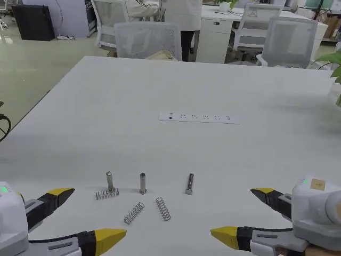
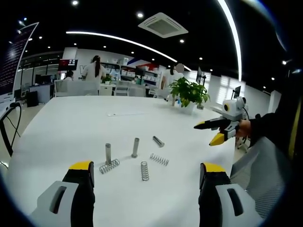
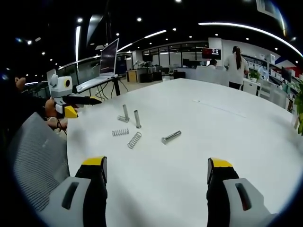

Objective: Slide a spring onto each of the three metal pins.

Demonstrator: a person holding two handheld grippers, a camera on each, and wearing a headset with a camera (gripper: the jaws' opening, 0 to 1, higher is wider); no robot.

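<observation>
Two metal pins stand upright on the white table: one at the left, one in the middle. A third pin lies on its side to the right. One spring lies against the left pin's base, and two more springs lie loose nearer me. My left gripper is open at the near left with nothing between its jaws. My right gripper is open at the near right, also holding nothing. The left gripper view shows the pins ahead.
A white power strip lies flat in the table's middle, beyond the pins. Office chairs stand along the far edge, with a person behind them. A green plant is at the right edge.
</observation>
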